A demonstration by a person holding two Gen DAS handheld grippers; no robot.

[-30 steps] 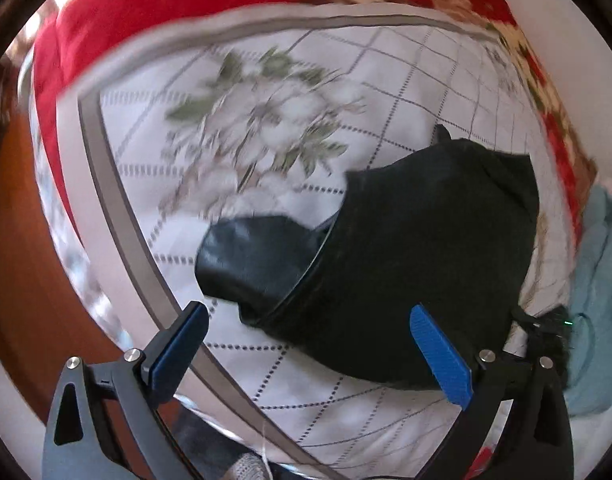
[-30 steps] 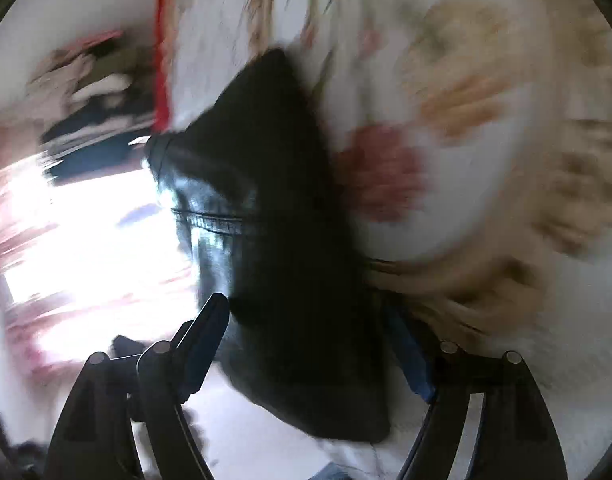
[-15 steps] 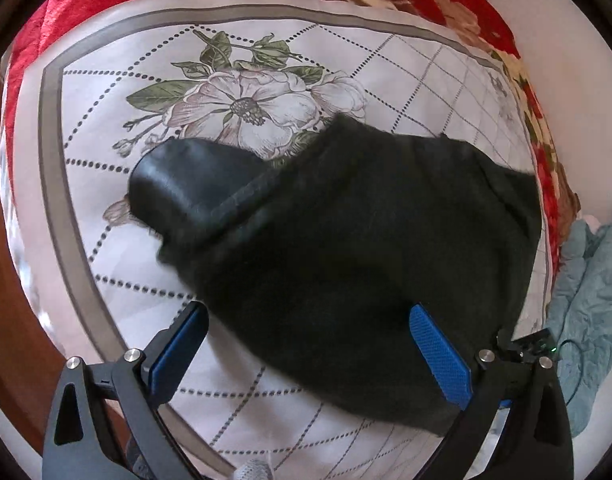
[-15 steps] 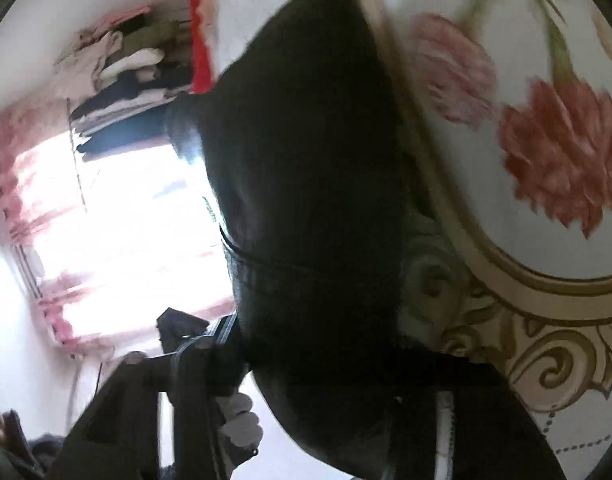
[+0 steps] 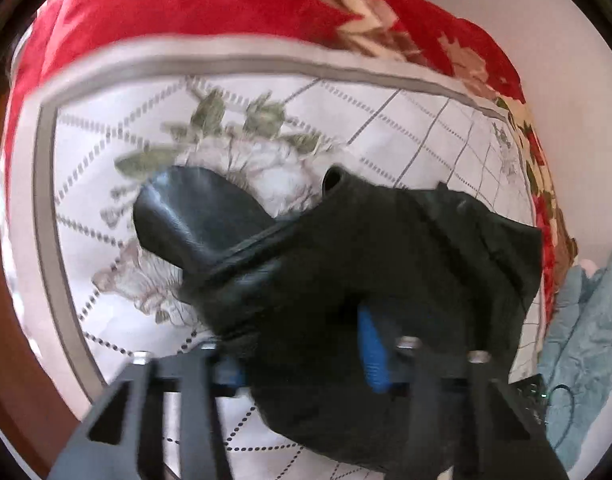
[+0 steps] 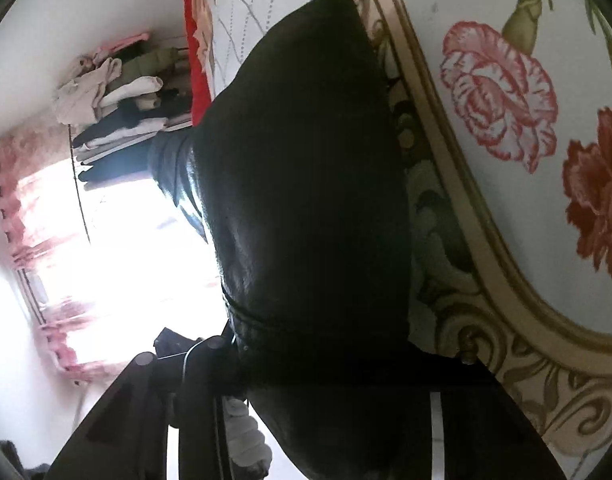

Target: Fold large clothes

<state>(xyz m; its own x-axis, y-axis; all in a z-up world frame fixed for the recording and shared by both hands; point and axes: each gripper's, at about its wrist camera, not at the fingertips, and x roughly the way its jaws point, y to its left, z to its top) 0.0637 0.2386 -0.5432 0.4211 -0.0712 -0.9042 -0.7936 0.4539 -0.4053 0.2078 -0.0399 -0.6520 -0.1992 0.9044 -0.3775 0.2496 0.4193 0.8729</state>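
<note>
Left wrist view: left gripper (image 5: pixel 306 364) fingers are clamped on black garment (image 5: pixel 346 256); right gripper (image 6: pixel 326 376) likewise, at six o'clock.

The black garment (image 5: pixel 346 272) looked like smooth leather-like material with a soft shine on its sleeve (image 5: pixel 194 216), while its inner side looked matt. The white bedsheet (image 5: pixel 406 128) was smooth printed cloth, and the red blanket (image 5: pixel 194 4) looked thick and fluffy. The gripper fingers (image 5: pixel 372 356) had blue ribbed pads, seemingly rubber or plastic, on matt black plastic with shiny metal screws (image 5: pixel 410 342).
</note>
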